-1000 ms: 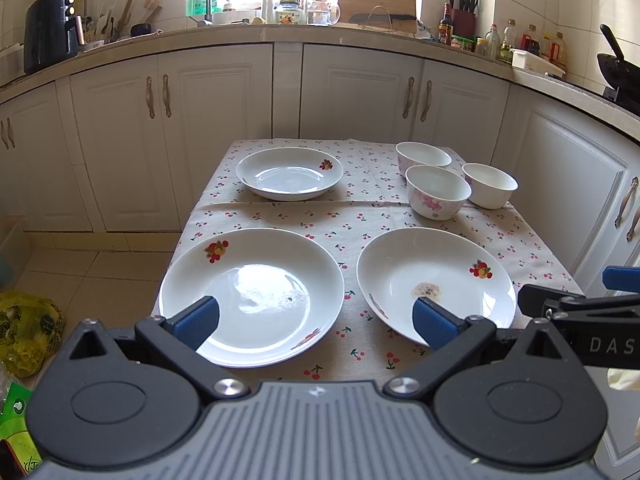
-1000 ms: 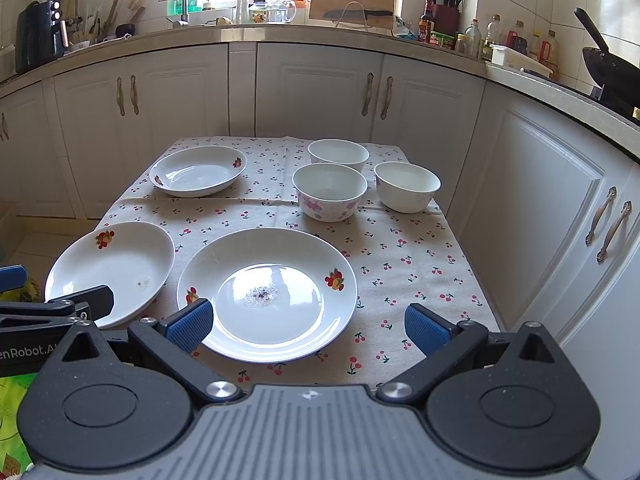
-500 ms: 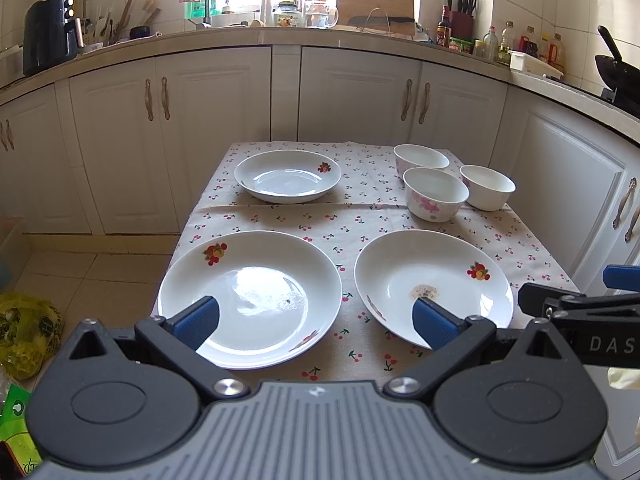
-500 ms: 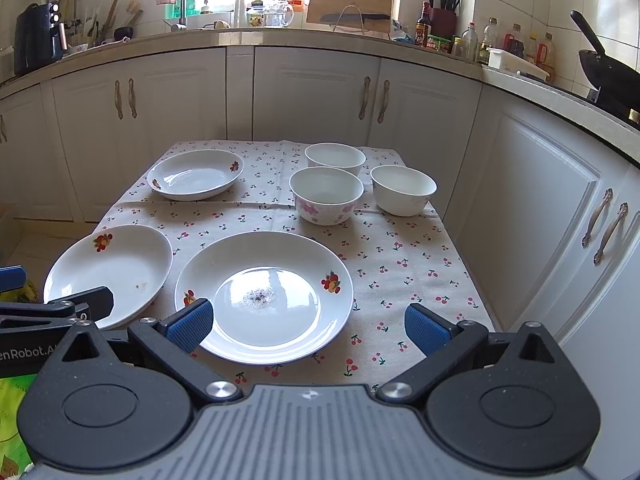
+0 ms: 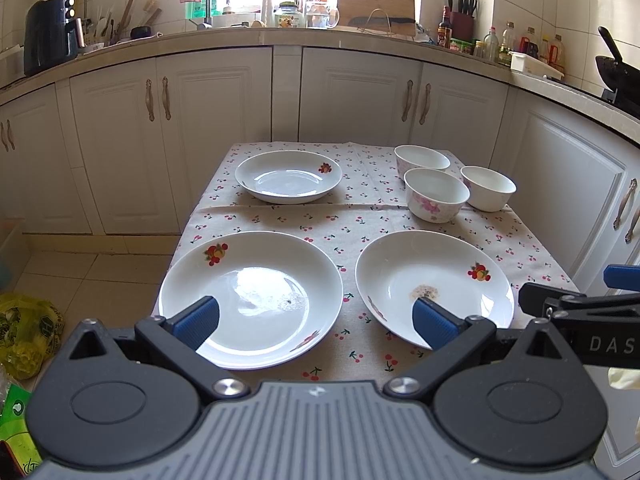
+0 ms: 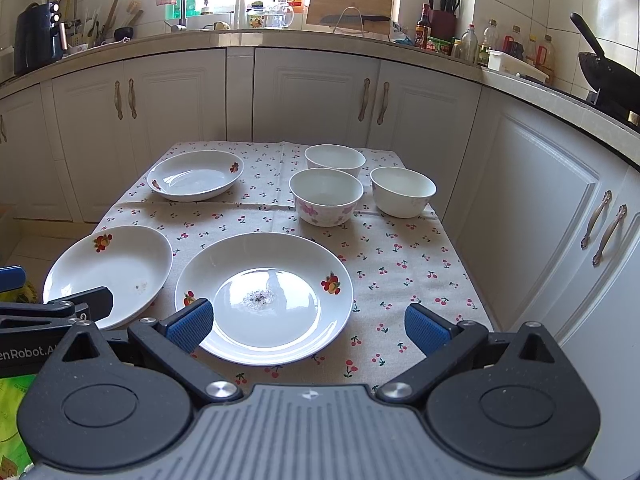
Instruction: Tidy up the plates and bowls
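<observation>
Plates [image 5: 251, 298] at tablecloth's [image 5: 348, 220] near edge

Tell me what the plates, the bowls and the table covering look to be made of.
Plates: likely glazed white ceramic, since they throw glossy window glare and carry fruit decals.
Bowls: probably the same glazed ceramic, smooth and shiny, one with pink flowers.
Tablecloth: woven fabric, matte beige with a cherry print and a visible fold crease.

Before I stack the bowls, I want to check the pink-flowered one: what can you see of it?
The pink-flowered bowl is white, glossy, ceramic-looking, with pink blossoms on its outer wall. It stands upright and looks empty on the cherry-print tablecloth, nearest of three bowls, close to the other two; contact is unclear. Neither gripper touches it.
</observation>
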`<state>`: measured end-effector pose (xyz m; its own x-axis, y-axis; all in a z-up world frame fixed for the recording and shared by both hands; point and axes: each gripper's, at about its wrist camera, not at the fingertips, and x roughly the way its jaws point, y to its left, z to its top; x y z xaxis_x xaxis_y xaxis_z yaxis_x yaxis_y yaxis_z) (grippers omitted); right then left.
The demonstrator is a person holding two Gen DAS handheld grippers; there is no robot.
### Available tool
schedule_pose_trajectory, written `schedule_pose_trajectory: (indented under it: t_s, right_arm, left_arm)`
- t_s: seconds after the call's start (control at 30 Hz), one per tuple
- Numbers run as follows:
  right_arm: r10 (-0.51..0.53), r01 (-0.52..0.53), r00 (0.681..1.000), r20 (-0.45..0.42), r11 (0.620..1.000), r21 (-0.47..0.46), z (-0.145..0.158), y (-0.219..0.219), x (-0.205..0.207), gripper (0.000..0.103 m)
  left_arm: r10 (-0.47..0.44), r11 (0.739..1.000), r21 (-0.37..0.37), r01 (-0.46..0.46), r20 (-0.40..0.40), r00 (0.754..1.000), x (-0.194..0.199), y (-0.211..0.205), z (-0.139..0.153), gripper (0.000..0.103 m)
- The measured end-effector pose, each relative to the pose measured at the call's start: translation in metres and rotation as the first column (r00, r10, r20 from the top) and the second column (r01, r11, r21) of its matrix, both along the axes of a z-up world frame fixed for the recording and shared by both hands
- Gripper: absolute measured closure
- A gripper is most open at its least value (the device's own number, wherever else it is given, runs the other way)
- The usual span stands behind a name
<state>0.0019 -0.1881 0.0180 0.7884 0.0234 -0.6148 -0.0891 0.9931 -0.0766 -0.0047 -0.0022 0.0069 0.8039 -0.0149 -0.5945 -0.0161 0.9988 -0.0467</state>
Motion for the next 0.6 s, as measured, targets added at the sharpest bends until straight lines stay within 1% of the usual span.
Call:
schedule_pose_trajectory:
  t_s: [0.6]
  right_arm:
    - [0.001, 0.000, 1.000, 0.011, 1.000, -0.005, 0.0011, -0.0004, 0.0008, 0.000]
  left_arm:
    - [-0.009, 1.000, 0.000, 0.009, 0.010, 1.000, 0.0005, 0.0009, 0.0023, 0.001]
